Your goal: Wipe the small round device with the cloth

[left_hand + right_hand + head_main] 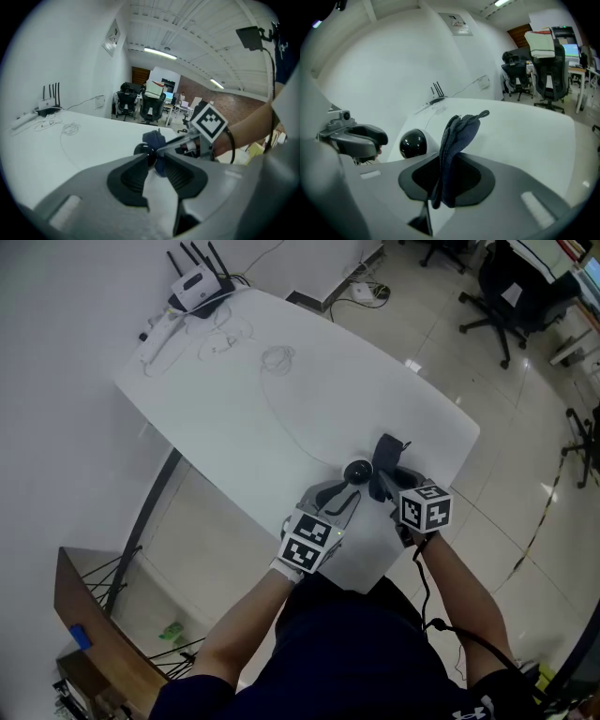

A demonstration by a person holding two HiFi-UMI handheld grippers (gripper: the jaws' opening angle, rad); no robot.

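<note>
**Cloth pinched in right jaws, beside the device, near right end of tabletop**

- small round device (357, 471): glossy black dome with a white body showing on one side. It sits on the white tabletop (281, 418), close to the near right edge.
- right gripper (382, 483): jaws pinch the dark blue cloth (387, 454). In the right gripper view the folded cloth (457, 138) stands up out of the pads, with a loose tail hanging below them. The device (412, 143) is just left of it and a strip of white shows between them. From the head view I can't tell whether they touch.
- left gripper (345, 500): jaws partly spread, with white showing between the pads. In the left gripper view the device (142, 149) sits right at the tips, half behind the left jaw, with the cloth (153, 138) behind it. I can't confirm the tips touch it.
- Markings: each marker cube, left (307, 542) and right (427, 508), carries black-and-white square codes and no text. There is a white logo (466, 712) on the person's dark shirt. The wall sign (112, 40) is too small to read.
- Far left corner of the tabletop: white router (195, 285) with black antennas. Thin white cables (278, 358) loop across the surface, well apart from the device.
- Black office chairs (511, 296) stand on the floor to the far right.
</note>
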